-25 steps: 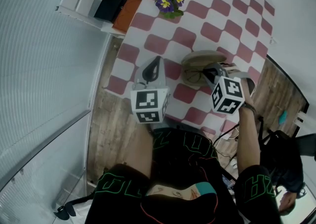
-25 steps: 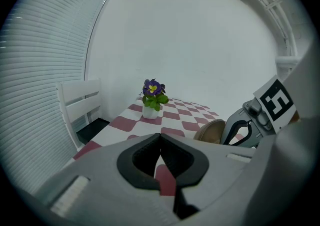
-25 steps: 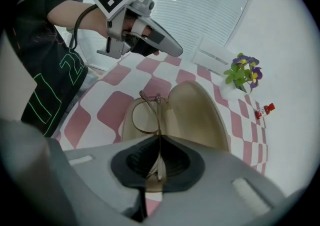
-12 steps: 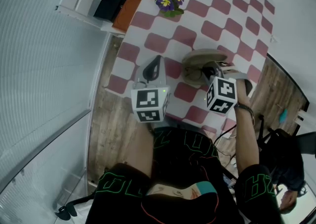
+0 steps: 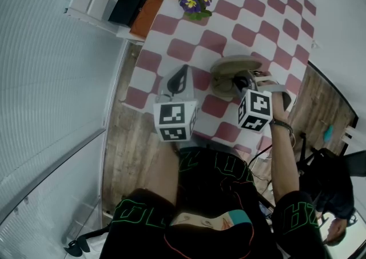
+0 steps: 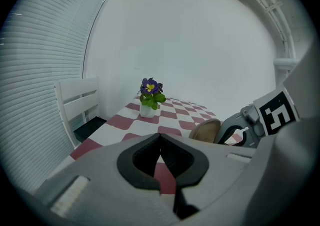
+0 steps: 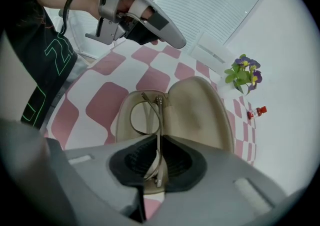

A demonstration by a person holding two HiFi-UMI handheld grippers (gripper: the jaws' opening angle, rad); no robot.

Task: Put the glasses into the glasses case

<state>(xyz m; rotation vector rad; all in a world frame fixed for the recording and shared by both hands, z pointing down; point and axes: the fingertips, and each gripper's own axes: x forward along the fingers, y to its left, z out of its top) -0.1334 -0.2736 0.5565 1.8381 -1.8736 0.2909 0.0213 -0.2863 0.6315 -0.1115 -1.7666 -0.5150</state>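
**Glasses held over the open case**

The glasses (image 7: 146, 119) look light and thin-framed, so I judge them easy to bend and their lenses easy to scratch or smear. The frame is the place to hold them, with no more squeeze than keeps them from slipping. The right gripper (image 7: 159, 167) does just that. Its jaws are nearly together, clamped on the folded frame edge-on, and one lens rim sticks out ahead of the tips.

That rim hangs over the lower half of the case (image 7: 200, 115), which lies open on the checked table (image 5: 240, 6) with its lid tipped back. I cannot tell whether the glasses touch the lining.

The left gripper (image 6: 160, 157) hovers just beside the case, above the table. Its jaws are pressed together at the tips and hold nothing.
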